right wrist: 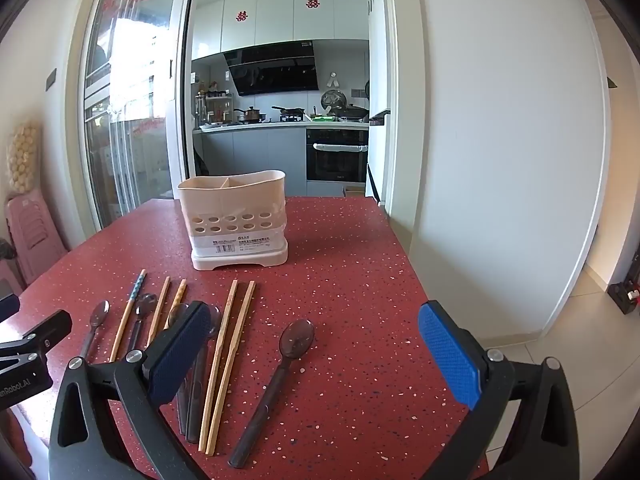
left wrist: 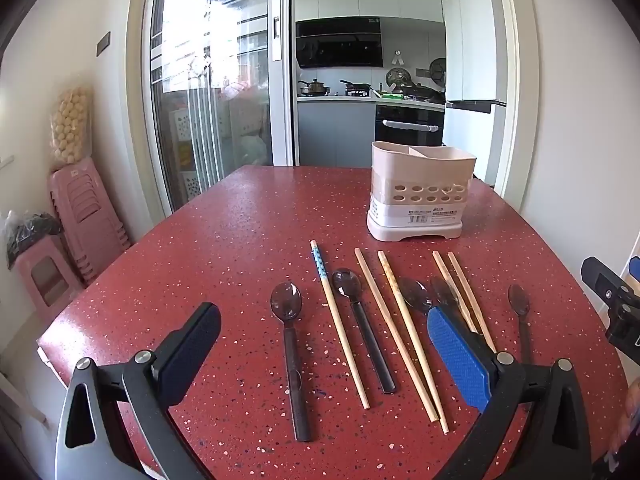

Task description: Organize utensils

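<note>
One dark spoon (right wrist: pixel 276 388) lies lower centre between the wide-open right hand-held gripper (right wrist: pixel 320 356) fingers (left hand-held gripper (left wrist: pixel 324 360) equally wide, empty), handle toward the camera, bowl toward the caddy (right wrist: pixel 236 220).

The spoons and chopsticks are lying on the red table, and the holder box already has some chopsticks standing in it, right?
Not quite. The holder box holds nothing: the right wrist view looks into its open top and both compartments show only bare walls. The rest is right: the spoons and chopsticks are lying flat on the red table, in front of the box.
</note>
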A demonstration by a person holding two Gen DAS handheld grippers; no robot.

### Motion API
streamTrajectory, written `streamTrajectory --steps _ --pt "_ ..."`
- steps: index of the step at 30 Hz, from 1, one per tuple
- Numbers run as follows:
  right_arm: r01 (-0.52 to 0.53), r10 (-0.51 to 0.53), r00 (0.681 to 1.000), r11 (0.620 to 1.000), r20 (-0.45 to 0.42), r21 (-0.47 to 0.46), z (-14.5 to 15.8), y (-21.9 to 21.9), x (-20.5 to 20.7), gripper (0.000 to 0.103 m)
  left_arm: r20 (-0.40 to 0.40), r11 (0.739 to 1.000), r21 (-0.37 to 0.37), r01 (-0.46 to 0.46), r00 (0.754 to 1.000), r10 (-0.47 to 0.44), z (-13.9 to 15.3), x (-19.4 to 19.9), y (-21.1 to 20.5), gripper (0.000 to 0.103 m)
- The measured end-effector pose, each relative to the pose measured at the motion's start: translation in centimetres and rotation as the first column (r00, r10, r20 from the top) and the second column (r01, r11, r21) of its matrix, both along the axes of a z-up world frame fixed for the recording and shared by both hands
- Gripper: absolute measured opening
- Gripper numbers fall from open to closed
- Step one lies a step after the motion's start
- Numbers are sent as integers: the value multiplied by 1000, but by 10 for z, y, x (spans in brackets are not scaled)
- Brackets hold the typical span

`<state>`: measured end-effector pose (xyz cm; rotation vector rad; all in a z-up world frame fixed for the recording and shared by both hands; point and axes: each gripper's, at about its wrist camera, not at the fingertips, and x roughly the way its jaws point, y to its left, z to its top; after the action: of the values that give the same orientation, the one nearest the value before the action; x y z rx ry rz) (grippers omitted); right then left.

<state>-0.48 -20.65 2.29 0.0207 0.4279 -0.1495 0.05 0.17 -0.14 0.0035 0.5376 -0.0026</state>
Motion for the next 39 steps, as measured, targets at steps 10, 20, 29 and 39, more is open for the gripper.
streamTrajectory --steps 10,20,29,39 --pt "17 -17 1000 1000 11 0 0 -9 -2 103 21 1000 0 15 1000 -15 0 -6 1 103" --pt "22 -22 1000 1000 16 -16 2 -1 -3 103 26 999 17 27 999 -27 2 -6 -6 103" --pt "20 -20 1000 1000 17 -14 2 -3 -4 103 20 1000 5 18 1000 -18 1 -6 -3 103" --pt "19 -19 1000 1000 15 -15 1 -2 -3 103 18 1000 2 12 1000 -12 1 -5 0 103"
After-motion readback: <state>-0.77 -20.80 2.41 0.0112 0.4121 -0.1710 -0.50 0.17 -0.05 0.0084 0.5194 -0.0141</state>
